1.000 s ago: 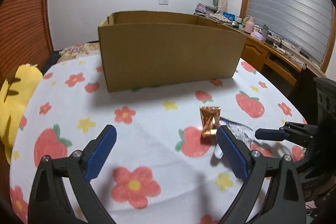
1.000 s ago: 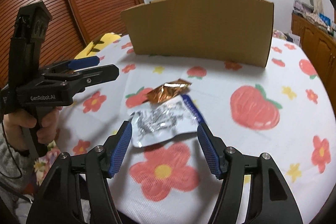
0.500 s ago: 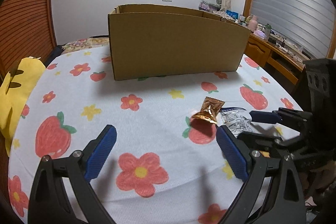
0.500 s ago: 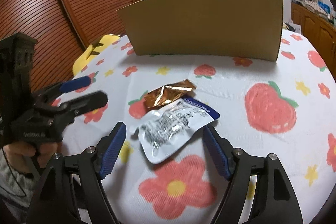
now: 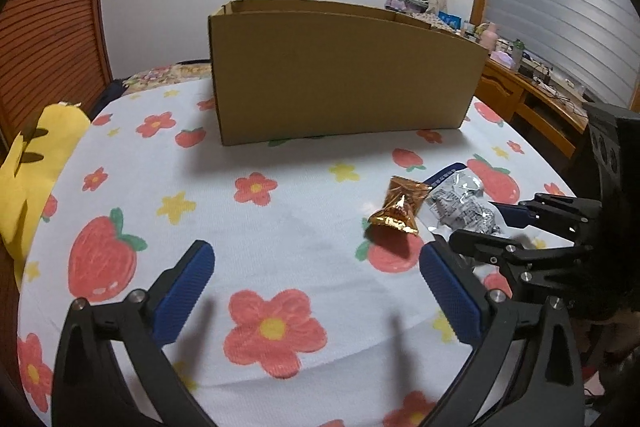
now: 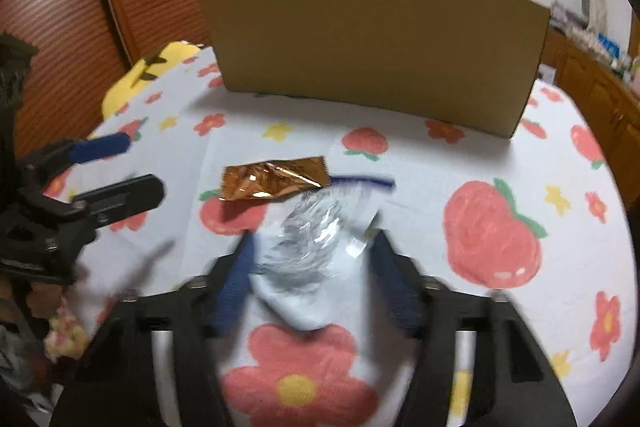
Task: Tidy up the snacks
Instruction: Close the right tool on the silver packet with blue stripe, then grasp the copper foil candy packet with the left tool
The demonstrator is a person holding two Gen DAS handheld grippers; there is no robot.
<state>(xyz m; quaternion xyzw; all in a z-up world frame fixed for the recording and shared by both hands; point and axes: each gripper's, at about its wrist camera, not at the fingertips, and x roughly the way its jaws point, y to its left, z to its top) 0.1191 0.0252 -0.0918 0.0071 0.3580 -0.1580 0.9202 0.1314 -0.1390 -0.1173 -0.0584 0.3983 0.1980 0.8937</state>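
A silver snack packet with a blue edge (image 6: 316, 239) lies on the flowered tablecloth, its near end between the fingers of my right gripper (image 6: 314, 263), which is open around it. It also shows in the left wrist view (image 5: 460, 203). An orange foil snack packet (image 6: 276, 179) lies just beyond it, also visible in the left wrist view (image 5: 402, 205). My left gripper (image 5: 316, 279) is open and empty, low over the cloth, left of both packets. The open cardboard box (image 5: 340, 75) stands behind them.
A yellow cushion (image 5: 28, 163) lies at the table's left edge. A wooden desk with clutter (image 5: 532, 83) stands to the right, beyond the table. The right gripper (image 5: 532, 227) shows in the left wrist view, the left gripper (image 6: 100, 167) in the right wrist view.
My right gripper has moved forward so its fingers now flank the silver packet, and the jaws have narrowed. My left gripper has drawn back and left, away from the orange packet.
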